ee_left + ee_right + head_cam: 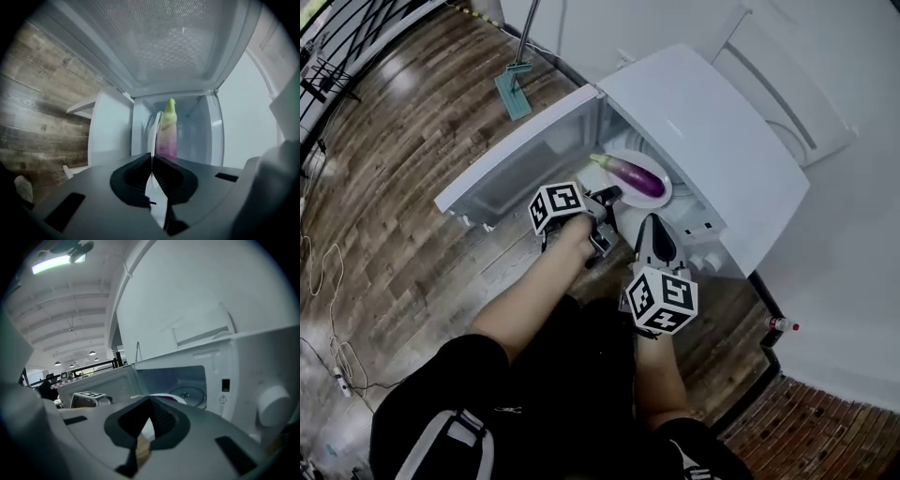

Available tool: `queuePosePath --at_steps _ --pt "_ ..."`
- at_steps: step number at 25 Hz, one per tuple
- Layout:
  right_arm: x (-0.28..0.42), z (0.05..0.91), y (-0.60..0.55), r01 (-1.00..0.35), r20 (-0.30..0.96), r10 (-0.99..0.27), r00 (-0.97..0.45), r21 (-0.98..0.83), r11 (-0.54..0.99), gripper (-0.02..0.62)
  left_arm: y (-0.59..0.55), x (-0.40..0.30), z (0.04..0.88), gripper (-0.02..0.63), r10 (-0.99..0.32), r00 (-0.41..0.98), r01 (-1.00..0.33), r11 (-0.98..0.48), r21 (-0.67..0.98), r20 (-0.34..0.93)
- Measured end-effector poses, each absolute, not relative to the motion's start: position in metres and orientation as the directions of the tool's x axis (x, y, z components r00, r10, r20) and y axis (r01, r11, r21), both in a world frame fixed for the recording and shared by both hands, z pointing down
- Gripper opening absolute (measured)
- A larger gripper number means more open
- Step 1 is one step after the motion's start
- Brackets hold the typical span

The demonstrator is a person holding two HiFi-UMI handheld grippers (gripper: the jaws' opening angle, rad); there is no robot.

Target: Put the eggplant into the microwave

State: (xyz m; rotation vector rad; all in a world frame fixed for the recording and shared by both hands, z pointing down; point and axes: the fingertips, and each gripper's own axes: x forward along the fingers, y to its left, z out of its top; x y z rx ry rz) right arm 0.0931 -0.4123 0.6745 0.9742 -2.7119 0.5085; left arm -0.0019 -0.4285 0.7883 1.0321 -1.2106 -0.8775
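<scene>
The eggplant [637, 176] lies already inside the microwave [727, 141], on a white plate [667, 197] in the cavity, with its green stem end toward the open door [516, 169]. The door hangs wide to the left. The microwave stands low, near the wooden floor [403, 187].

The left gripper [606, 199] is just before the opening and points at the eggplant. Its jaws are pressed together and nothing is between them. The right gripper [650, 219] is beside it, a little further out, also with its jaws together and empty.

I think the eggplant is light for its size and firm, but its purple skin is smooth and glossy, so it can slip out from narrow pads. If it must be moved, the best place to grip is across the thick middle of the body. The tapered stem end would let it swing or slide away. A hard squeeze may bruise it. The plate under it looks breakable, so pushing against it seems risky.
</scene>
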Motion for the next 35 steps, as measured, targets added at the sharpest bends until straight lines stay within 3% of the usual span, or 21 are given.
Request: queuePosePath --at_steps 20,28,35 --pt "0.128 0.713 -0.408 -0.656 0.241 -0.612 -0.754 -0.206 0.727 0.012 -0.519 -0.002 0.789 0.017 -0.946 0.208 -0.066 0.239 0.969 0.248" --pt "0.147 0.711 -0.408 -0.657 0.249 -0.610 -0.752 -0.200 0.727 0.012 -0.549 0.004 0.786 0.017 -0.934 0.204 -0.092 0.279 0.956 0.292" --pt "0.163 0.707 -0.408 -0.674 0.237 -0.633 -0.737 -0.188 0.714 0.012 -0.561 0.016 0.795 0.017 -0.889 0.242 -0.215 0.341 0.915 0.388"
